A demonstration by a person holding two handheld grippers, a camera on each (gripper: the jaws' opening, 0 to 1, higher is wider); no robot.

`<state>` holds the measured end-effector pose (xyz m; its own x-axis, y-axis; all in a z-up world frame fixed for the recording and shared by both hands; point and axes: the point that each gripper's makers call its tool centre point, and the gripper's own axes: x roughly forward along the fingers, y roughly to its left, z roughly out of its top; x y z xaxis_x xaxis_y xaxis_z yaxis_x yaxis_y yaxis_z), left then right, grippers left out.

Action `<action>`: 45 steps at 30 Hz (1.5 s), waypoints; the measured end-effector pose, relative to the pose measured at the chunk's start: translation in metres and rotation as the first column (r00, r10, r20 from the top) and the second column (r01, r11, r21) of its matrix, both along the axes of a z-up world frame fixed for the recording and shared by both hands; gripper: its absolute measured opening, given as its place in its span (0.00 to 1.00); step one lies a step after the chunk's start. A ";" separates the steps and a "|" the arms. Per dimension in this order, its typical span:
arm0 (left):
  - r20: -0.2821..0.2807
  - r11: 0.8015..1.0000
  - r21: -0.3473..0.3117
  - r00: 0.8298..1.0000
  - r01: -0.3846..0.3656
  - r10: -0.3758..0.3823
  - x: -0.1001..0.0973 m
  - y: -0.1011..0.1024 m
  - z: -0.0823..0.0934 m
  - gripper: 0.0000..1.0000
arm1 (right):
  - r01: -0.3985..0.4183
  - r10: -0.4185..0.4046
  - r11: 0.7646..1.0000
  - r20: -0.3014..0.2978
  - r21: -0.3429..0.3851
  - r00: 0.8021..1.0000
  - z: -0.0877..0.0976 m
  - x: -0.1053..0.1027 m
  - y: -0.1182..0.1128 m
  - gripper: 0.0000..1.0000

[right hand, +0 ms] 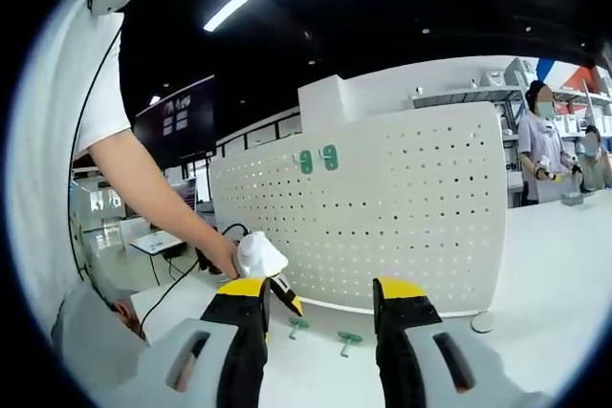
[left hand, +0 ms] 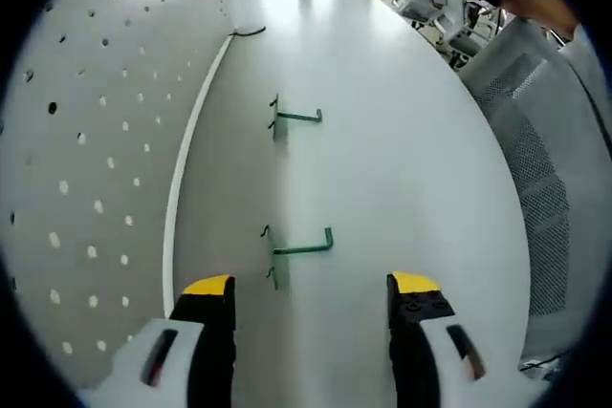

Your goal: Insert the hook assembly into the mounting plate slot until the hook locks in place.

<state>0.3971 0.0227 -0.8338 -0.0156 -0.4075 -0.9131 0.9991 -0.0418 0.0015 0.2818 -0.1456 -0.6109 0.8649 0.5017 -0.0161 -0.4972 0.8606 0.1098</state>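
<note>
Two green hooks lie on the white table, one farther off (left hand: 297, 117) and one close (left hand: 302, 246), just ahead of my left gripper (left hand: 311, 286), which is open and holds nothing. The white pegboard (left hand: 86, 169) runs along the left of that view. In the right gripper view the pegboard (right hand: 402, 207) stands upright with two green hooks (right hand: 317, 159) mounted near its top. The two loose hooks (right hand: 297, 326) (right hand: 346, 338) lie at its foot. My right gripper (right hand: 322, 291) is open and empty, back from them. The left gripper (right hand: 285, 295), held by a hand, reaches in low beside them.
A black cable (left hand: 249, 32) lies at the pegboard's far end. A grey mesh chair (left hand: 540, 150) stands beside the table. A small round white disc (right hand: 481, 322) rests by the pegboard's right foot. Two people (right hand: 541, 145) stand at a counter behind.
</note>
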 end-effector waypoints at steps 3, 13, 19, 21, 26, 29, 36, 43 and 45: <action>-0.002 1.000 0.002 1.000 -0.002 0.002 0.000 -0.001 0.000 0.67 | 0.000 0.000 1.000 -0.001 -0.001 1.000 0.000 0.000 0.000 0.41; 0.001 1.000 -0.017 1.000 -0.002 0.003 0.000 -0.002 0.000 0.67 | 0.006 -0.006 1.000 -0.003 0.009 1.000 0.000 0.000 -0.001 0.40; 0.005 1.000 -0.016 1.000 0.001 0.000 0.004 -0.003 0.001 0.57 | 0.010 -0.010 1.000 -0.005 0.011 1.000 0.000 0.000 -0.002 0.39; 0.005 1.000 -0.018 1.000 -0.006 0.006 0.005 -0.004 0.002 0.52 | 0.010 -0.010 1.000 -0.006 0.008 1.000 -0.001 0.000 -0.002 0.39; 0.006 0.999 -0.021 1.000 -0.024 0.024 0.008 -0.005 0.004 0.43 | 0.009 -0.009 1.000 -0.008 0.009 1.000 -0.001 -0.001 -0.002 0.38; 0.011 0.999 -0.017 0.999 -0.036 0.037 0.011 -0.004 0.004 0.35 | 0.008 -0.008 1.000 -0.013 0.014 1.000 -0.001 -0.001 -0.002 0.38; 0.025 0.998 -0.010 0.998 -0.064 0.064 0.015 -0.004 0.004 0.24 | 0.011 -0.011 1.000 -0.012 -0.005 1.000 -0.002 -0.001 -0.002 0.36; 0.033 0.997 -0.007 0.996 -0.078 0.078 0.015 -0.005 0.004 0.18 | 0.007 -0.007 1.000 -0.012 -0.005 1.000 -0.002 -0.001 -0.001 0.35; 0.034 0.996 -0.008 0.995 -0.091 0.091 0.017 -0.006 0.004 0.16 | 0.010 -0.010 1.000 -0.014 -0.012 1.000 -0.003 -0.001 -0.002 0.33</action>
